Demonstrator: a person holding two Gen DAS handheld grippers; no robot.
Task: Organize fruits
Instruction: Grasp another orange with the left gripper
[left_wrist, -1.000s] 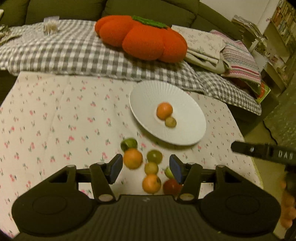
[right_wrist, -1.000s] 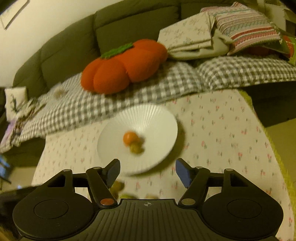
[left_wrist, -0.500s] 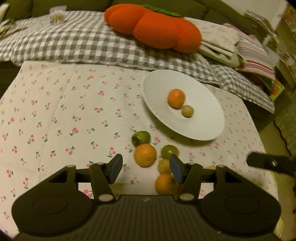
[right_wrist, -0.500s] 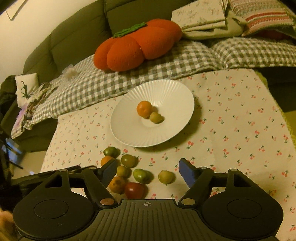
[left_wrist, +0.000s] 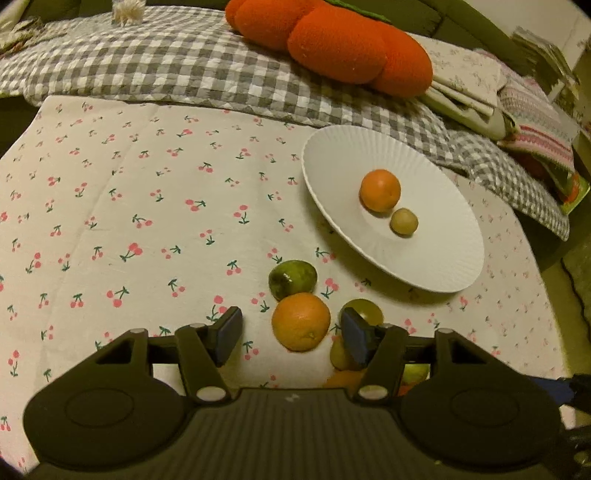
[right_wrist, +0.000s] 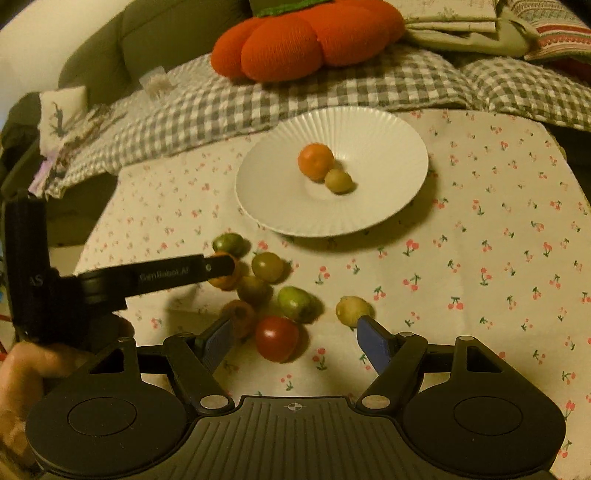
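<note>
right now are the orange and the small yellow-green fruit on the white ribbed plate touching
Touching. In the right wrist view the round orange and the small yellow-green fruit overlap with no gap on the white ribbed plate.

"GenRobot.AI" on left hand-held gripper (right_wrist: 218, 266) finger, "AS" on its body

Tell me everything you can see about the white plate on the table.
The round white ribbed plate looks like glazed ceramic, with fine ridges fanning out to its rim. It sits upright on the cherry-print tablecloth, near the grey checked blanket. Two fruits rest in its centre, touching each other: an orange citrus fruit and a smaller yellow-green fruit. No hand-held gripper touches it.
</note>
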